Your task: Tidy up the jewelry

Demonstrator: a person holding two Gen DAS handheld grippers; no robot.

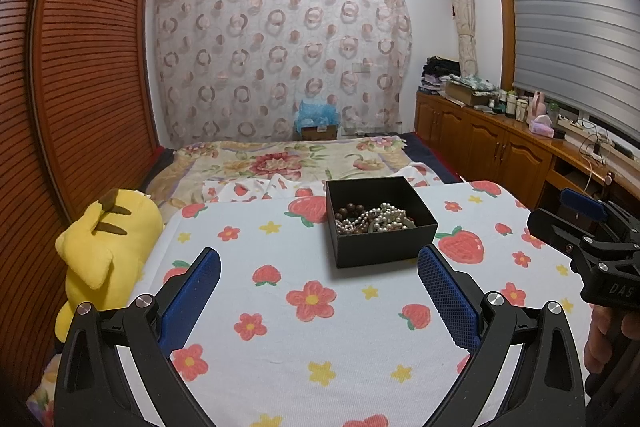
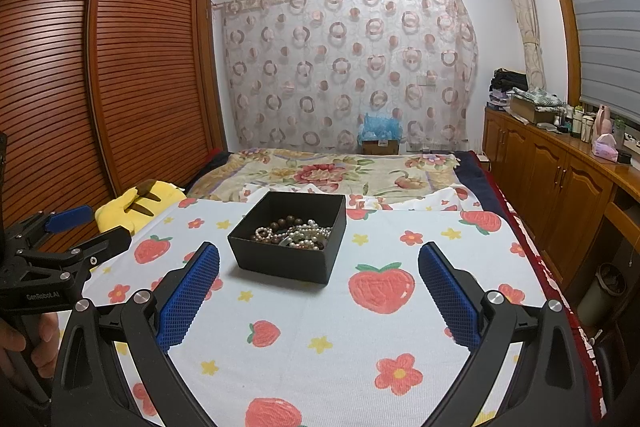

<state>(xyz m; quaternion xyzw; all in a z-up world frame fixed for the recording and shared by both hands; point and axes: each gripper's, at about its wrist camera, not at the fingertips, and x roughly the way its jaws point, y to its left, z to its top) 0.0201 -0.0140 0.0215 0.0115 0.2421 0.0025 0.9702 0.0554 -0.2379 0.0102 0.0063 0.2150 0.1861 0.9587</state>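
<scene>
Tangle risk: pearl strands [image 2: 304, 233] knot with brown beads [image 2: 286, 223] in black box [image 2: 280, 259] mid-cloth, so 1 pull drags all; left gripper [image 1: 318, 291] and right gripper [image 2: 320, 291] both wide, empty.

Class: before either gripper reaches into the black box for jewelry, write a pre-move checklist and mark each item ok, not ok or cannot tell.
1. Left gripper open, nothing held: ok.
2. Right gripper open, nothing held: ok.
3. Black box upright, no lid: ok.
4. Pearl strands and brown beads untangled: cannot tell; they lie heaped together.
5. Cloth bare between fingers and box: ok.
6. Separate place for sorted pieces in view: not ok.
</scene>
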